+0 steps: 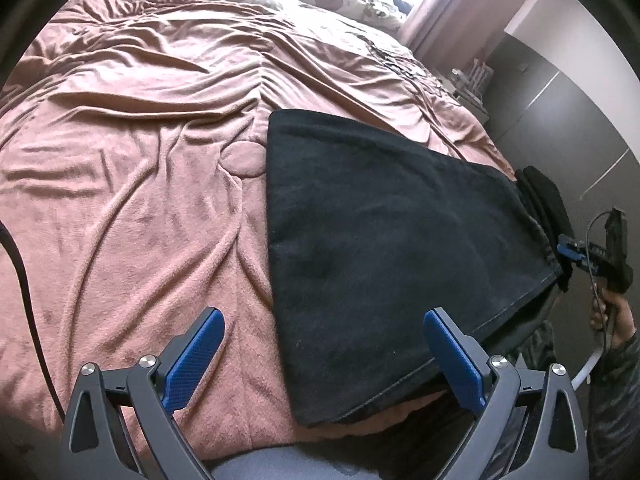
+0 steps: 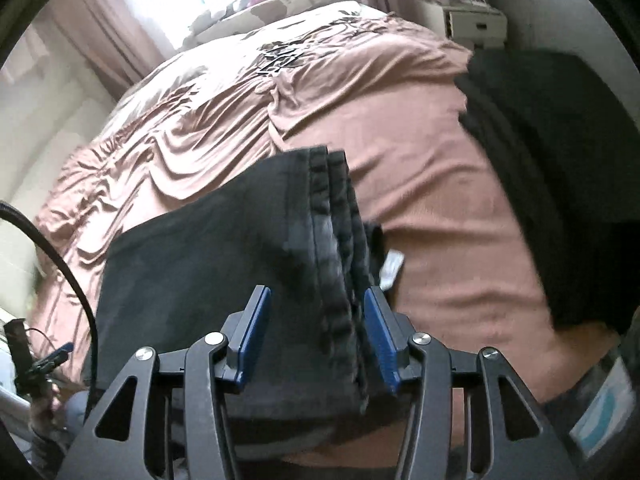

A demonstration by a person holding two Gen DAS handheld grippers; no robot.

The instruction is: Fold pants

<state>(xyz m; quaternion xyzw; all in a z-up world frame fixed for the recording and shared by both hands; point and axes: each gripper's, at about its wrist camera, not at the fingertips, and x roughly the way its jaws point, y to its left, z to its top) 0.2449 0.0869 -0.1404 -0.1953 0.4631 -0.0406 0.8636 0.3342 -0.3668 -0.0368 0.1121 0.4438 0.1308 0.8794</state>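
Observation:
Black pants (image 1: 380,220) lie folded flat on the pink blanket (image 1: 140,160), near the bed's right edge. My left gripper (image 1: 324,320) is open wide above the near end of the pants, and its right finger (image 1: 452,356) hangs over the hem. In the right wrist view the gathered waistband of the pants (image 2: 336,240) runs between the half-parted jaws of my right gripper (image 2: 316,296). Its blue pads do not press on the cloth. A white label (image 2: 392,266) sticks out beside the waistband. The right gripper (image 1: 568,254) also shows at the far edge of the pants, held by a hand (image 1: 612,320).
Another dark garment (image 2: 560,160) lies on the blanket to the right. Pillows (image 2: 256,12) and a bright window are at the head of the bed. A white bedside cabinet (image 2: 476,24) stands beyond. A black cable (image 2: 80,280) loops at the left. A grey wardrobe (image 1: 560,120) stands past the bed.

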